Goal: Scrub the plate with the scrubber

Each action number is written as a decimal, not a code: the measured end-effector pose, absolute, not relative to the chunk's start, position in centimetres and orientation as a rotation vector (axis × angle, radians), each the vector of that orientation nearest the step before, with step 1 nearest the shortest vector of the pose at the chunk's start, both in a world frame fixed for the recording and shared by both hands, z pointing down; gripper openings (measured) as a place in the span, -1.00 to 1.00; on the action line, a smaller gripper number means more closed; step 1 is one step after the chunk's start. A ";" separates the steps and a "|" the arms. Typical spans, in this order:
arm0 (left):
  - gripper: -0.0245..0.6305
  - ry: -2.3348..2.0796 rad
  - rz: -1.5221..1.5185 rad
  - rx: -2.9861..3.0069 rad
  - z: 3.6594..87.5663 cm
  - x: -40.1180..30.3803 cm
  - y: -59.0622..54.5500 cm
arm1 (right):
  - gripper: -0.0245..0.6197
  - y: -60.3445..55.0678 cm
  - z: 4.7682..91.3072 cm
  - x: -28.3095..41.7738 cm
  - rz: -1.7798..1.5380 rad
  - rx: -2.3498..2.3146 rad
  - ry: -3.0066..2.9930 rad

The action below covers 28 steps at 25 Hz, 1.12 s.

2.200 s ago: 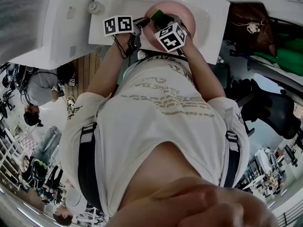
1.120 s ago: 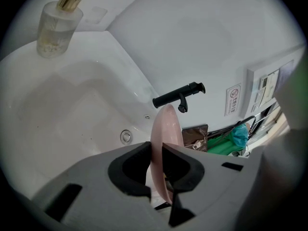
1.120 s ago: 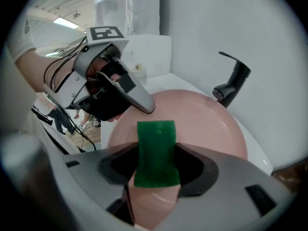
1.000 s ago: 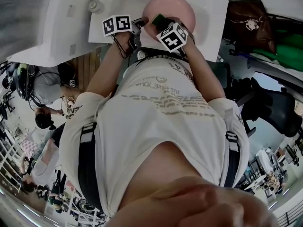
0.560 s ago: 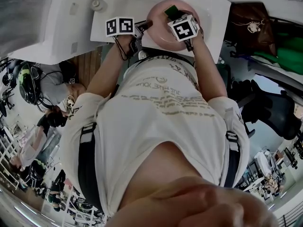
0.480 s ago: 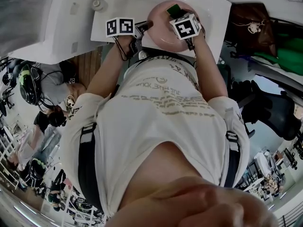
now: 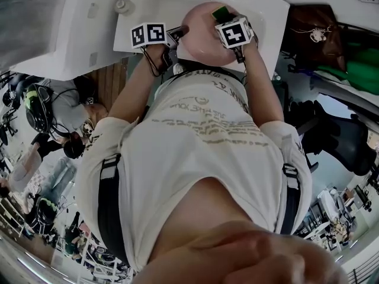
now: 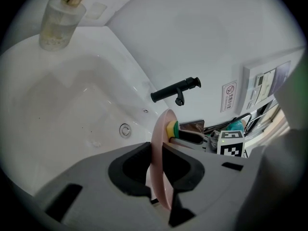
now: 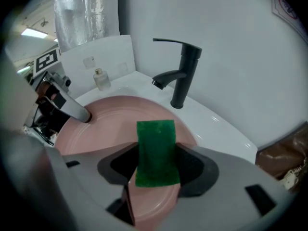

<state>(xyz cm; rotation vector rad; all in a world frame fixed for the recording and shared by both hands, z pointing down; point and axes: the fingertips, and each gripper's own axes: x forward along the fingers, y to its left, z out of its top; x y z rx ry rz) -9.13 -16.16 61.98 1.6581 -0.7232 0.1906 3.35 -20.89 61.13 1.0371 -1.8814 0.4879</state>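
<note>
The pink plate (image 7: 204, 40) is held on edge over the white sink basin (image 8: 62, 109), in front of the black faucet (image 9: 182, 76). Its rim is pinched by the left gripper (image 8: 156, 173), whose jaws are parted only by the plate's thickness. The green-and-yellow scrubber (image 9: 155, 150) is clamped in the right gripper (image 9: 154, 177), and its green face appears to be pressed against the plate's face, well away from the left jaws. The scrubbing stroke is judged to be under way. It is best done with the green face kept flat and the pressure moderate, so that the plate is not levered out of the rim pinch. Strokes should be overlapped across the whole face, and the plate kept over the basin.
</note>
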 end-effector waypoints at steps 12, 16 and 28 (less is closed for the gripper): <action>-0.74 -0.787 0.111 1.589 62.2 -9.7 -17.6 | -0.18 -17.0 61.5 0.7 0.482 0.874 -1.913; -0.74 -0.816 0.101 1.546 62.8 -9.6 -17.8 | -0.19 -15.3 61.9 -0.1 0.495 0.807 -1.909; -0.74 -0.861 0.108 1.549 63.2 -9.4 -18.3 | -0.19 -11.8 63.5 0.2 0.687 0.740 -1.837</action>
